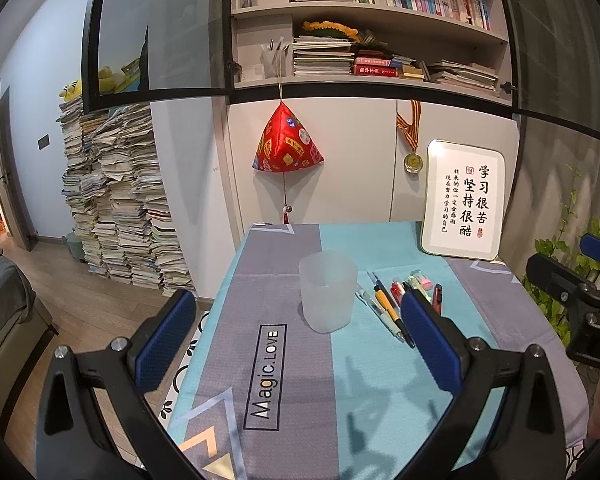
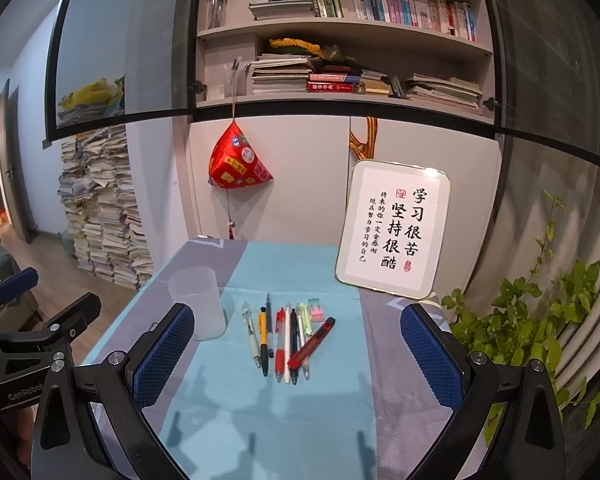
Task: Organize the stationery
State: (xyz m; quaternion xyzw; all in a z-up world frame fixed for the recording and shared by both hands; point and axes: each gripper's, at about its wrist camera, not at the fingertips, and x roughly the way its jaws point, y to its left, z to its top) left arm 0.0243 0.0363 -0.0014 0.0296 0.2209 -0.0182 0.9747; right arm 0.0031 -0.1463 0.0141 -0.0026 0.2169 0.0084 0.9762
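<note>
— How are the two tools held?

— The left gripper is spread wide, nothing caught between its blue pads, and it is held above the near part of the table. The right gripper is likewise parted and empty, held above the near edge. Each tool is glimpsed at the margin of the other's view.

— Where is the stationery laid?

— A row of pens is set side by side on the teal band of the tablecloth, roughly midway between the near and far edges, tips pointed toward the near edge. At the right end of the row a red utility knife is laid at a slant, touching the neighbouring pens. Just beyond it, toward the far edge, a small pink-and-green eraser is placed.

— And the container?

— A frosted plastic cup is stood upright just left of the row, where the grey and teal bands of the cloth meet. It appears empty, as far as can be told through its cloudy wall.

— Anything else on the table?

— A framed calligraphy board is leaned against the cabinet at the far right corner — well apart from the pens.
</note>
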